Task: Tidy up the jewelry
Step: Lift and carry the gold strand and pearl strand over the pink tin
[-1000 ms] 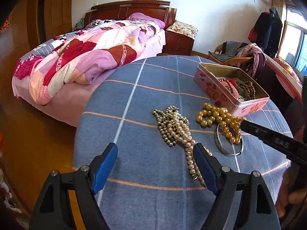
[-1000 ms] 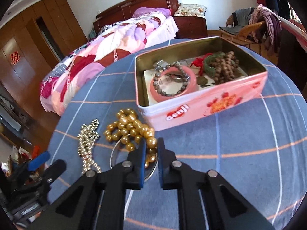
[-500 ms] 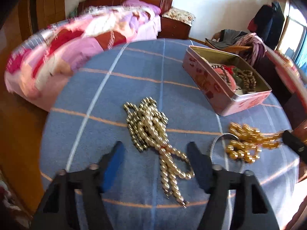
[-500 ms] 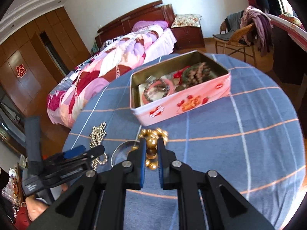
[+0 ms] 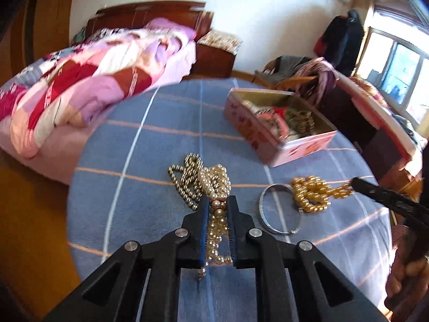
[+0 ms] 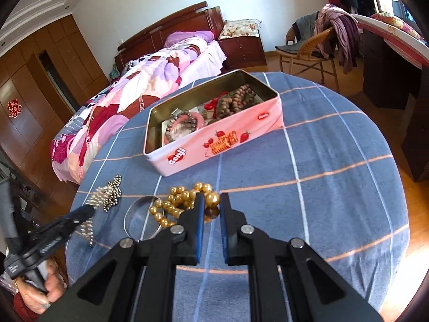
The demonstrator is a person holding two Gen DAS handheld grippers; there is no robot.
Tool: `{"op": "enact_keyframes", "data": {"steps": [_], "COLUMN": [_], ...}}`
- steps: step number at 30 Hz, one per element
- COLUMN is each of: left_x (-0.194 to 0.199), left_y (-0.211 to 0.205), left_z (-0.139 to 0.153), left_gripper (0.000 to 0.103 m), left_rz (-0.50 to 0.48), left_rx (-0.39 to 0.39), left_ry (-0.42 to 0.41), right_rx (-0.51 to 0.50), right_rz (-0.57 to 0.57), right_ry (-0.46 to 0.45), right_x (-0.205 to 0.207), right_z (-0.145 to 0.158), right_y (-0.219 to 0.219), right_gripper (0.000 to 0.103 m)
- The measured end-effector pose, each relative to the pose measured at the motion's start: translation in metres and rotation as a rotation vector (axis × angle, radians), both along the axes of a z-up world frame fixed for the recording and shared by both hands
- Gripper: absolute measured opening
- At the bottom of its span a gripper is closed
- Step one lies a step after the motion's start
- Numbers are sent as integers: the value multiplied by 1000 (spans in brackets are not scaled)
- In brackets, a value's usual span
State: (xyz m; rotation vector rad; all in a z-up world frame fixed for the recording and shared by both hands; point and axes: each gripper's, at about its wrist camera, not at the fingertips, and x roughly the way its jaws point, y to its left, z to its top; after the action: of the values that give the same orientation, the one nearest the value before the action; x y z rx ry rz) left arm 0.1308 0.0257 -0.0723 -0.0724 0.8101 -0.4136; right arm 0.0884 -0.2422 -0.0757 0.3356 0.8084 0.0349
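My left gripper [image 5: 218, 204] is closing tight on the pearl necklace [image 5: 214, 179], and its pads press the strands. The pearls lie on the blue checked tablecloth [image 5: 150, 187], tangled with a dark metallic bead necklace [image 5: 187, 182]. My right gripper [image 6: 211, 201] is shut on a gold bead necklace [image 6: 174, 204], with a large bead between its tips. In the left wrist view the right gripper [image 5: 358, 183] pulls the gold beads [image 5: 311, 194] taut beside a silver bangle [image 5: 264, 220]. The open pink tin [image 6: 219, 142] behind them holds several bracelets.
The round table ends close on all sides. A bed [image 6: 150, 75] with a patchwork quilt stands behind it at the left. A wicker chair [image 6: 308, 51] draped with clothes and a dark desk [image 6: 388, 61] are at the right. A hand [image 6: 40, 292] holds the left gripper's handle.
The left jaws have closed from wide open onto the pearl strands. The right gripper has drawn back from the tin, dragging the gold beads partly off the bangle.
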Motion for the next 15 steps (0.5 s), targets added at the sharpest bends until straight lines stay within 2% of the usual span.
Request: {"op": "enact_keyframes", "data": {"steps": [3,6,12,15], "left_x": [-6,-8,-9,-10], "left_y": [6,8,-2,-8], "left_z": [16,26,31,28], "left_gripper": [12,12,12,12], "left_rz": [-19,-20,-38,-50], "left_rx": [-30,-56,-73,-68], "left_ry": [-42,-64,-74,-69], "right_rx": [13,28,-11,-50], "right_rz": [-6,-17,3,40], "right_ry": [3,7,16,36], "right_x": [-1,-3,0,9], "right_z": [0,-1,0,-5], "right_y": [-3,-6,-2,8], "right_gripper": [19,33,38,46]}}
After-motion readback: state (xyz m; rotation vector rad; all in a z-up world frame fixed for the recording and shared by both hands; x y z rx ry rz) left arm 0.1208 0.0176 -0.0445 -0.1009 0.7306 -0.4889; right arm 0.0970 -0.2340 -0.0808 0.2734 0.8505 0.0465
